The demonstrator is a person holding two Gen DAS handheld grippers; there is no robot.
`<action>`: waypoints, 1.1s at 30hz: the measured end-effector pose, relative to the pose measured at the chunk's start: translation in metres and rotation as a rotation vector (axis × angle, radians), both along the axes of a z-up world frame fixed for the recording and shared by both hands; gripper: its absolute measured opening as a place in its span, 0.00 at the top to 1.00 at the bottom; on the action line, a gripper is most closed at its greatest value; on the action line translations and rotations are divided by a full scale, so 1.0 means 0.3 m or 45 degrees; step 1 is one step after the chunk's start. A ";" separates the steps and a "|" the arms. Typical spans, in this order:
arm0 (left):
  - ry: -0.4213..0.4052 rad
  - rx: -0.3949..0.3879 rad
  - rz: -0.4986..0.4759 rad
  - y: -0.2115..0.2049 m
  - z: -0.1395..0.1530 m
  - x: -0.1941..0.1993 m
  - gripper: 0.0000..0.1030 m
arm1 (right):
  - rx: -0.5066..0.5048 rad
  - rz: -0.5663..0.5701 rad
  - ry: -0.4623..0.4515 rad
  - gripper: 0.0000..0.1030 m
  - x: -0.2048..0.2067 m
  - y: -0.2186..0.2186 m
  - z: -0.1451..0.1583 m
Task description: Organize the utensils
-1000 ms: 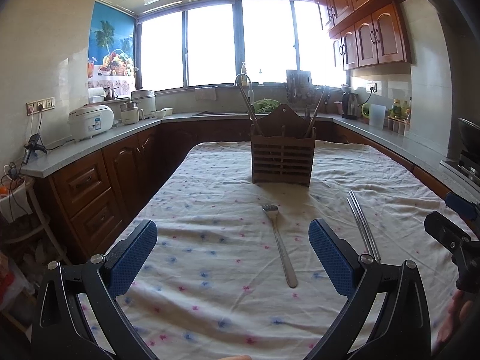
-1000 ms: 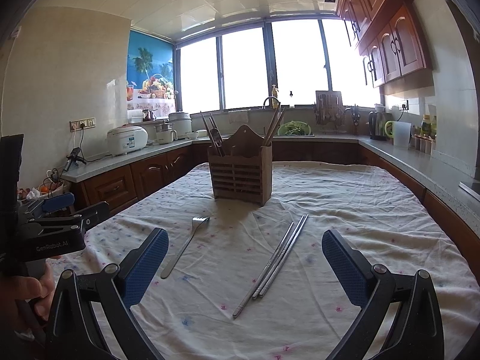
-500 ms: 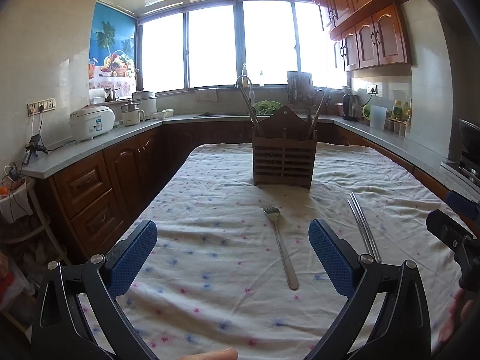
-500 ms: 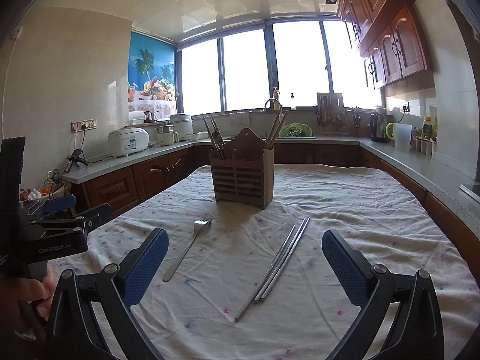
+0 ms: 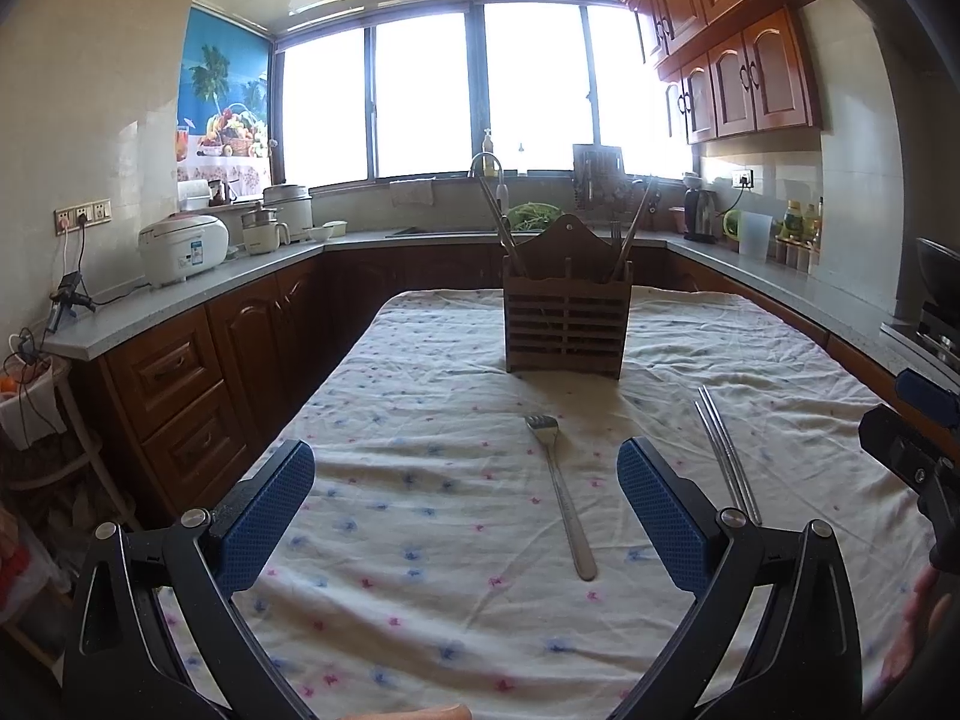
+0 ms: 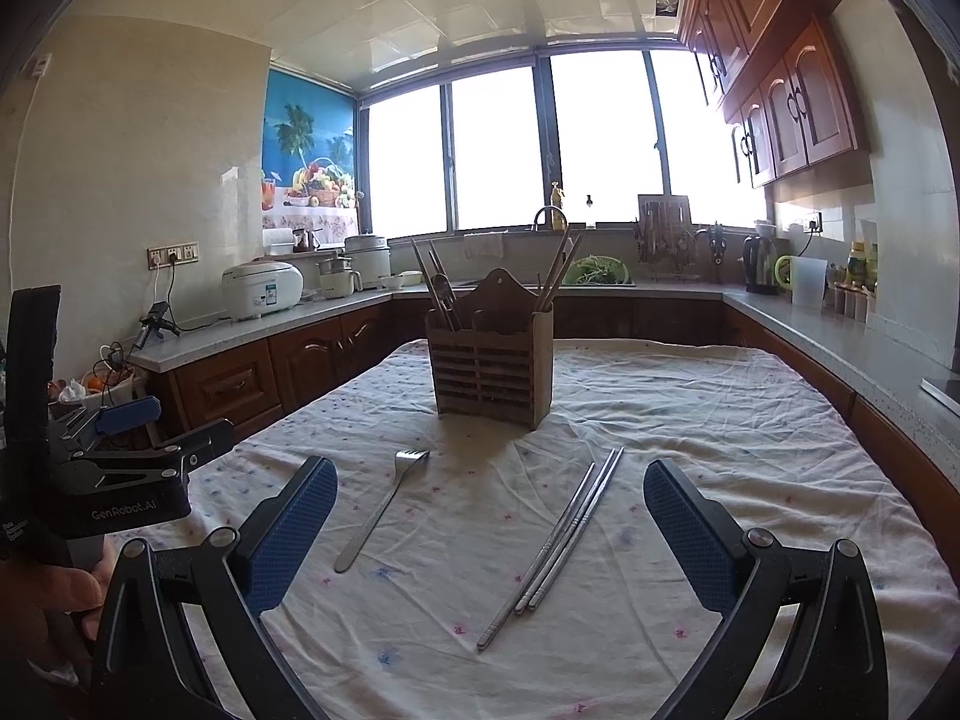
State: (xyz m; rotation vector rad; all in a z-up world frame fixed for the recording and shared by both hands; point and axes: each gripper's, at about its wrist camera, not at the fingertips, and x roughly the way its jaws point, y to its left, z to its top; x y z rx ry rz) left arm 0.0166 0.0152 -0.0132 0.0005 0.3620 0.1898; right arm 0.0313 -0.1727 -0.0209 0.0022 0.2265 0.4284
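While both tongs [image 5: 465, 510] [image 6: 489, 516] gape empty, fork [image 5: 561, 495], chopsticks [image 6: 558, 546] lie on floral tablecloth [image 5: 420, 480]; kitchen counters [image 6: 840, 330] surround.

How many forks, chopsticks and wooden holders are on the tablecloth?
Forks: 1
Metal chopsticks, lying loose: looks like 3, though they lie close together
Wooden holders: 1
Total: 5

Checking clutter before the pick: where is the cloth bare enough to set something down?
Bare: left of the fork, right of the chopsticks, and behind the wooden holder. Tightest: the strip between fork and chopsticks.
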 end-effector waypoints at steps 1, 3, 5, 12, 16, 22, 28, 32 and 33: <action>-0.001 0.000 -0.002 0.000 0.001 -0.001 0.00 | 0.000 0.000 -0.001 0.00 -0.002 0.000 0.001; -0.001 0.000 -0.003 0.001 0.001 -0.002 0.00 | 0.001 0.002 -0.004 0.00 -0.004 0.000 0.004; -0.002 0.000 -0.005 0.001 0.001 -0.002 0.00 | 0.000 0.002 -0.006 0.00 -0.006 0.001 0.006; -0.001 -0.004 -0.006 0.006 0.001 -0.009 0.00 | 0.002 0.004 -0.011 0.00 -0.012 0.004 0.012; 0.002 -0.003 -0.007 0.007 0.002 -0.011 0.00 | 0.003 0.005 -0.015 0.00 -0.015 0.006 0.016; 0.001 -0.002 -0.010 0.008 0.005 -0.015 0.00 | 0.004 0.005 -0.019 0.00 -0.018 0.008 0.023; 0.007 0.000 -0.015 0.008 0.005 -0.014 0.00 | 0.009 0.007 -0.026 0.00 -0.024 0.007 0.032; 0.007 0.002 -0.015 0.008 0.007 -0.011 0.00 | 0.010 0.007 -0.029 0.00 -0.026 0.006 0.033; 0.004 0.001 -0.018 0.007 0.006 -0.011 0.00 | 0.010 0.008 -0.031 0.00 -0.028 0.005 0.033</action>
